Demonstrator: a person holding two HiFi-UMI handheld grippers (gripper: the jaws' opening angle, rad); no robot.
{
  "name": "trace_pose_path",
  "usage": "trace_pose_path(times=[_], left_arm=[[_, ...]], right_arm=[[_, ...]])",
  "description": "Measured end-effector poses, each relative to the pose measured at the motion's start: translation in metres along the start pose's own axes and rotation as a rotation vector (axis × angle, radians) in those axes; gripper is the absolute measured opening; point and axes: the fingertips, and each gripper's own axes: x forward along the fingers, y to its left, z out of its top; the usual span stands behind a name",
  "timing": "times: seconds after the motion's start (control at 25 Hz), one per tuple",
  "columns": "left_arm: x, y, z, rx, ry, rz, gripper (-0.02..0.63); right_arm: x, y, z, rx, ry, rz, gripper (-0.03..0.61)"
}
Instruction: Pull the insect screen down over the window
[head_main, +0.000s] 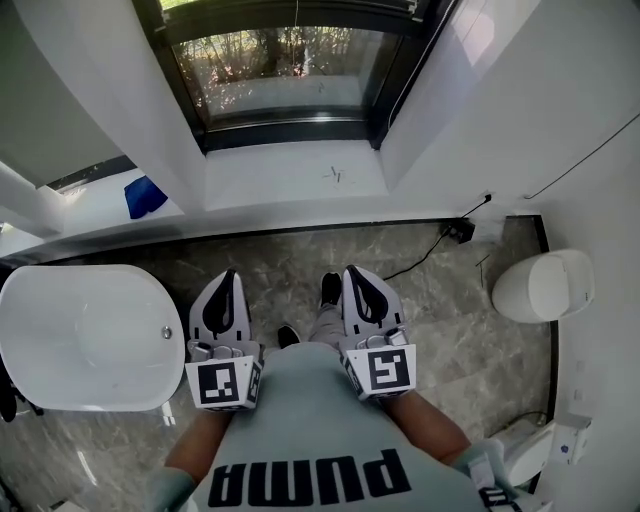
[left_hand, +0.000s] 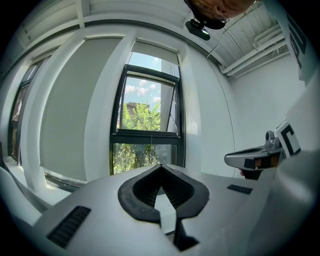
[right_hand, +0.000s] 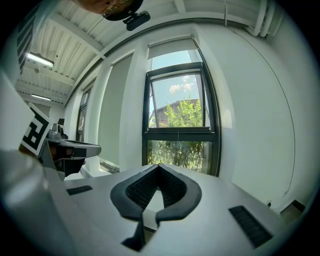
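Both grippers level before the window, seen from the head camera and along each pair of jaws

Left gripper: jaws closed tip to tip, nothing between the dark ribbed pads; it points at the window from well back, its tips in line with the lower pane. Right gripper: jaws likewise pressed together and empty, aimed at the same lower pane. From the head view the two lie side by side and apart, the left one further from the window's right-hand reveal, both short of the sill and not touching it.

Insect screen: only a short pale band shows at the head of the window, above the dark frame; the glass below it is uncovered, with sky and green trees visible through both panes. The screen sits high above both grippers and well apart from them. A thin cord hangs before the middle of the window, crossing the horizontal bar between the upper and lower panes; its lower end is above the jaw tips and clear of them.

Below the window: a blue cloth at the sill's left end, a white bathtub further out on that side, a white toilet on the opposite side, and a black cable trailing over the marbled floor
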Motion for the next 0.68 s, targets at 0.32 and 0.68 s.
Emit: trace_pose_path(times=[0.32, 0.68], left_arm=[[-0.006, 0.002, -0.002, -0.008, -0.008, -0.006, 0.012], [-0.008, 0.009, -0.003, -0.021, -0.010, -0.007, 0.012]], right_arm=[[-0.002, 0.005, -0.007, -0.007, -0.005, 0.006, 0.003], [0.000, 0.014, -0.005, -0.017, 0.001, 0.007, 0.003]])
